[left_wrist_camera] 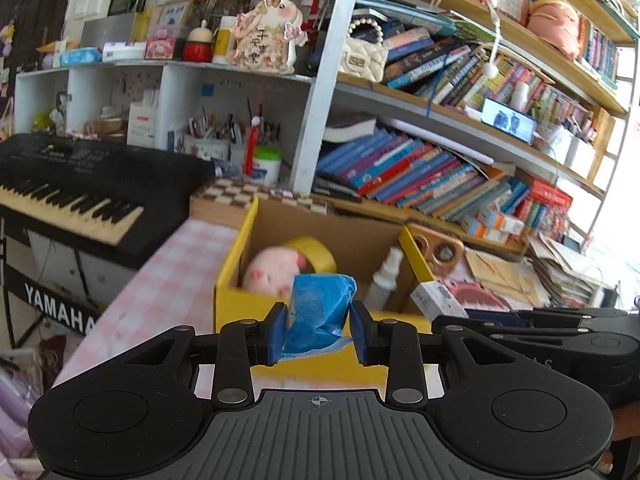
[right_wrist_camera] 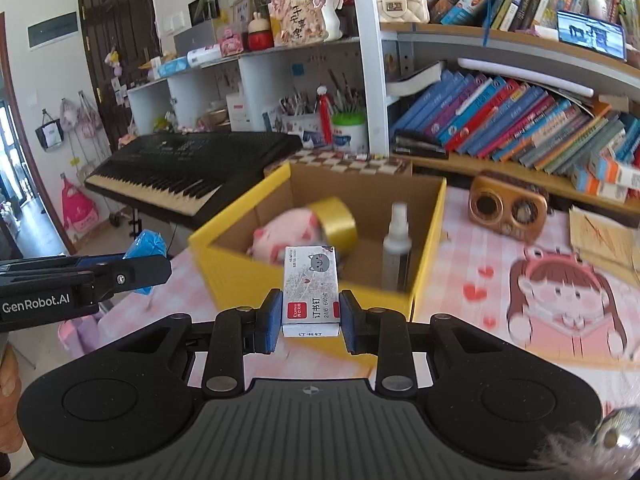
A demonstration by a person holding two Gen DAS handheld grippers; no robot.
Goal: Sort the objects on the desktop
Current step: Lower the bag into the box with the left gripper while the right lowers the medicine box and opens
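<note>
My left gripper [left_wrist_camera: 320,334] is shut on a crumpled blue packet [left_wrist_camera: 318,316] and hovers just in front of the yellow cardboard box [left_wrist_camera: 236,280]. My right gripper [right_wrist_camera: 308,324] is shut on a small white staple box [right_wrist_camera: 310,292] with a grey cat face, held before the same yellow box [right_wrist_camera: 248,196]. Inside the box lie a pink plush pig [right_wrist_camera: 288,234], a roll of yellow tape [right_wrist_camera: 338,220] and a white spray bottle [right_wrist_camera: 396,240]. The left gripper with the blue packet [right_wrist_camera: 146,246] shows at the left of the right wrist view; the staple box [left_wrist_camera: 438,300] appears at the right of the left wrist view.
A black keyboard [right_wrist_camera: 192,164] stands left of the box. Shelves packed with books [right_wrist_camera: 512,124] rise behind it. A brown wooden radio [right_wrist_camera: 508,206] sits right of the box on the pink checked tablecloth [right_wrist_camera: 480,264]. Papers [left_wrist_camera: 532,272] are stacked at the far right.
</note>
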